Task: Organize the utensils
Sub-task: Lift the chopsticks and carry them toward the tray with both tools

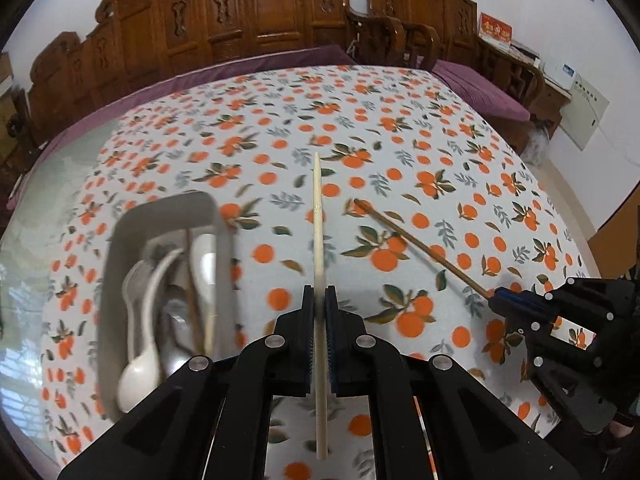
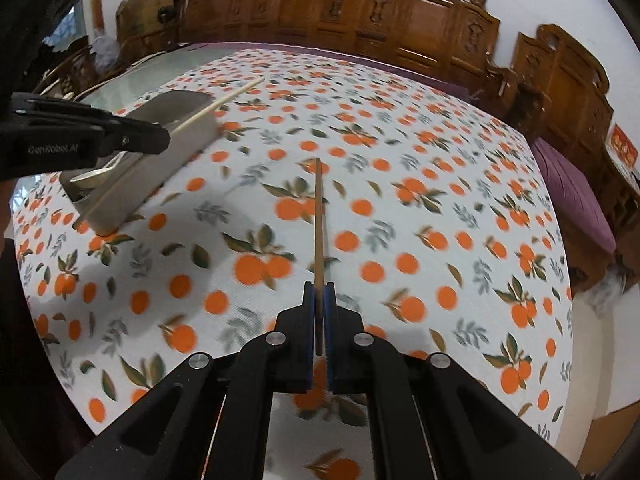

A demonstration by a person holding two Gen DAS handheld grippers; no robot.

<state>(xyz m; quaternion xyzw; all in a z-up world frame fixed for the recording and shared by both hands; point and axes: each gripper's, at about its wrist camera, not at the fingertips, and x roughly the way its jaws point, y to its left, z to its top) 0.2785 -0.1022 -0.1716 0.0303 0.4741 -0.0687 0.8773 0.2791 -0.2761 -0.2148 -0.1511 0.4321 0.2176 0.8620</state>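
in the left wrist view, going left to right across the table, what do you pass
grey utensil tray holding a white spoon → pale chopstick held in the left gripper → brown chopstick → right gripper shut on its end
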